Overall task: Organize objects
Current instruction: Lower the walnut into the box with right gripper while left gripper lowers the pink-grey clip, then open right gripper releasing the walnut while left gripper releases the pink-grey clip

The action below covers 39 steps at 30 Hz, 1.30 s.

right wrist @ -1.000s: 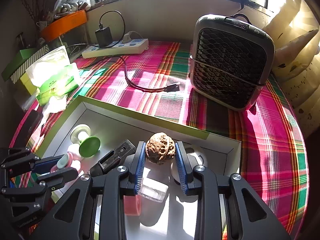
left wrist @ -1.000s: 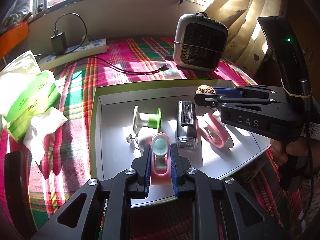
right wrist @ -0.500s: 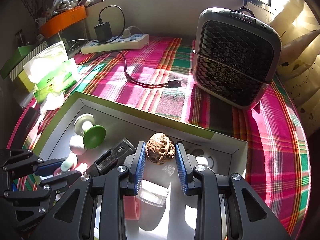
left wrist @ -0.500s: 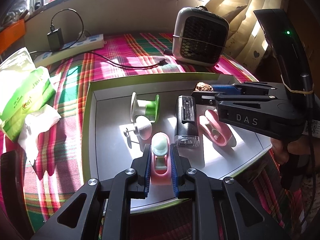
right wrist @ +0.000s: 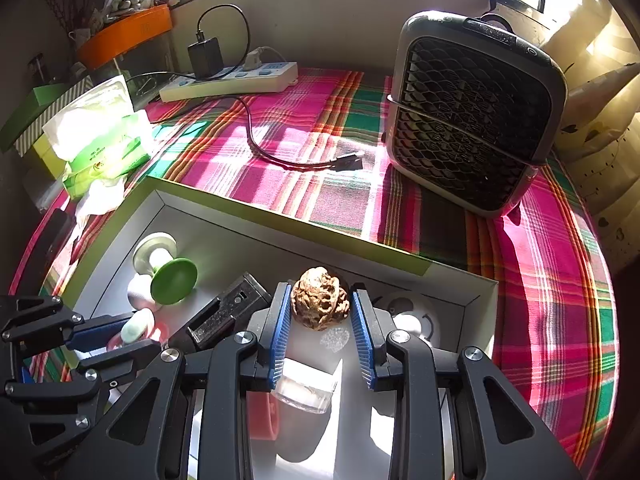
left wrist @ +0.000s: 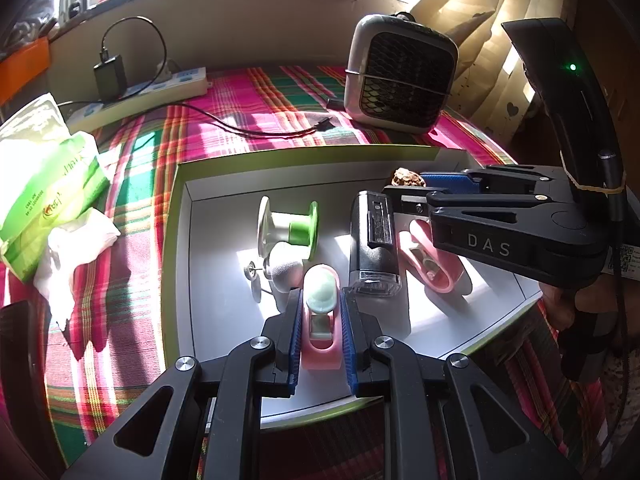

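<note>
Over the white tray point(left wrist: 224, 320), the left hand-held gripper point(left wrist: 320, 330) clamps a pink clip point(left wrist: 320, 344) and the right hand-held gripper point(right wrist: 320, 330) pinches a walnut point(right wrist: 319, 298), both seemingly poised for sorting.

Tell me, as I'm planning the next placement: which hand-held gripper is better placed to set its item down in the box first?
Right, probably. The right hand-held gripper holds the walnut above bare box floor; the left hand-held gripper grips the pink piece over the near edge.
</note>
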Each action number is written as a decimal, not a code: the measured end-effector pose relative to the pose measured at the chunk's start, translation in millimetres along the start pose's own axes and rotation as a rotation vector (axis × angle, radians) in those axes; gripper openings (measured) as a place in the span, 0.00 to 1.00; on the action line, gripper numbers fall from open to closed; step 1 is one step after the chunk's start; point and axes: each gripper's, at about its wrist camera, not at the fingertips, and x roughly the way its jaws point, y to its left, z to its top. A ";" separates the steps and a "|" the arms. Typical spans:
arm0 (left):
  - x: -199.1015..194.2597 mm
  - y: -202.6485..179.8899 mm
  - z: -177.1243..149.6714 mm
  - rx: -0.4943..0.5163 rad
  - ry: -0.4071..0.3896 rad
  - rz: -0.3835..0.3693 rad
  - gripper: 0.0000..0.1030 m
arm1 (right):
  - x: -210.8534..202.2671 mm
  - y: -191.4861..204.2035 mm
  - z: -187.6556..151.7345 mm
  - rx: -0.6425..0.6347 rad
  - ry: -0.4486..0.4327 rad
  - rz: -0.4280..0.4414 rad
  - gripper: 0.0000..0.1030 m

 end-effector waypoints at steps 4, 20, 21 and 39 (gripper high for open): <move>0.3 0.1 -0.1 0.001 0.001 0.000 0.16 | -0.4 -0.3 0.3 0.000 0.001 -0.007 0.30; 0.3 -4.2 -1.3 0.006 -0.001 -0.002 0.24 | -8.9 0.9 -1.1 0.005 -0.021 -0.015 0.36; -0.5 -4.3 -1.4 0.006 -0.003 -0.003 0.25 | -10.5 1.6 -1.4 0.003 -0.024 -0.017 0.36; -27.9 -3.4 -8.9 -0.007 -0.054 0.010 0.35 | -43.0 10.1 -10.2 0.007 -0.083 -0.020 0.44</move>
